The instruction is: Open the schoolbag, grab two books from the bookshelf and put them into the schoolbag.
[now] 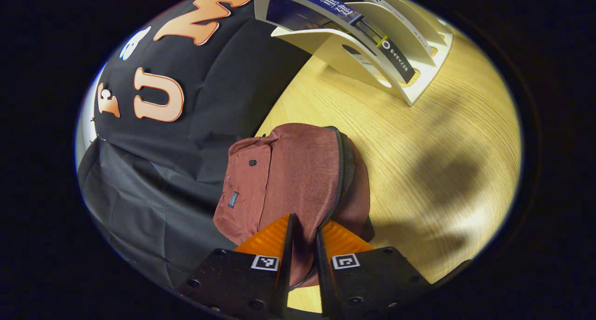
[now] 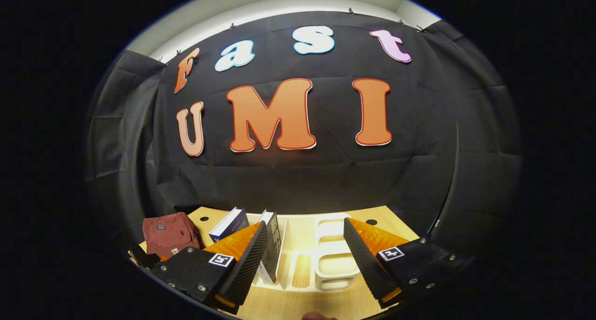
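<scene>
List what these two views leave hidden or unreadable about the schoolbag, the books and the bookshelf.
- Schoolbag, left gripper view: the left gripper covers its near end, so the zipper's end and whether the jaws pinch it can't be told.
- Books, right gripper view: the right gripper's finger hides their lower parts; how many there are is unclear.
- Bookshelf, left gripper view: cut off by the top edge.
</scene>
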Action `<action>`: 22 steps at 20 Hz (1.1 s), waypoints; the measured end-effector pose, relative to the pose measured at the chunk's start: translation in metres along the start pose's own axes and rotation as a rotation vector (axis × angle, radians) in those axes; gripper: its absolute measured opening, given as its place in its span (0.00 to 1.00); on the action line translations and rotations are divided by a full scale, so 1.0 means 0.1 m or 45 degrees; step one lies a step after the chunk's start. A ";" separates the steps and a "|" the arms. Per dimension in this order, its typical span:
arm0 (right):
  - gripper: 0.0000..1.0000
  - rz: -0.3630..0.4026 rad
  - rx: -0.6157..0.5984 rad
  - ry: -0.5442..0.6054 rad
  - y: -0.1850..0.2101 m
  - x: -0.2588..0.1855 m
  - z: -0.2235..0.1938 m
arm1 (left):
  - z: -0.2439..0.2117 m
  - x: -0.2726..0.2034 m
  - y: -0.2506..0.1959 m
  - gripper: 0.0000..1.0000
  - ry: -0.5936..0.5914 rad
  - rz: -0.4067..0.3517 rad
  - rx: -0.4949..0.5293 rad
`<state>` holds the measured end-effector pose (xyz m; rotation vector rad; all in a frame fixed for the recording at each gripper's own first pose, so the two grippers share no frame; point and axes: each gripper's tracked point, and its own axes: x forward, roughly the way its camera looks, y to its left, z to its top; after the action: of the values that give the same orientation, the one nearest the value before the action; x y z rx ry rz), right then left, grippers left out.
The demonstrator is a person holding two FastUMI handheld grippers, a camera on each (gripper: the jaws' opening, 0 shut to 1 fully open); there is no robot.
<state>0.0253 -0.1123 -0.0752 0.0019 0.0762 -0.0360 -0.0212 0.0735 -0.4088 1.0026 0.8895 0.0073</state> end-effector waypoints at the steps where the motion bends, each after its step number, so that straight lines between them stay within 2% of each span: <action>1: 0.96 -0.002 0.004 -0.001 -0.03 -0.02 0.00 | 0.01 -0.02 0.04 0.25 -0.003 0.012 0.007; 4: 0.96 -0.008 0.012 -0.009 -0.09 -0.07 0.02 | 0.05 -0.08 0.17 0.09 -0.010 0.005 -0.013; 12: 0.96 0.051 -0.028 0.070 0.17 0.02 -0.03 | 0.15 -0.16 0.65 0.05 -0.025 -0.199 -0.175; 16: 0.96 0.067 -0.044 0.151 0.53 0.14 -0.04 | 0.17 -0.14 0.85 0.03 -0.038 -0.327 -0.195; 22: 0.97 0.101 -0.186 0.277 1.22 0.39 0.04 | 0.15 -0.09 1.16 0.02 -0.025 -0.571 -0.256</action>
<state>0.0690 0.0079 -0.0744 -0.1370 0.2959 0.0492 0.0264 0.1247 -0.3149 0.6010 1.0575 -0.2867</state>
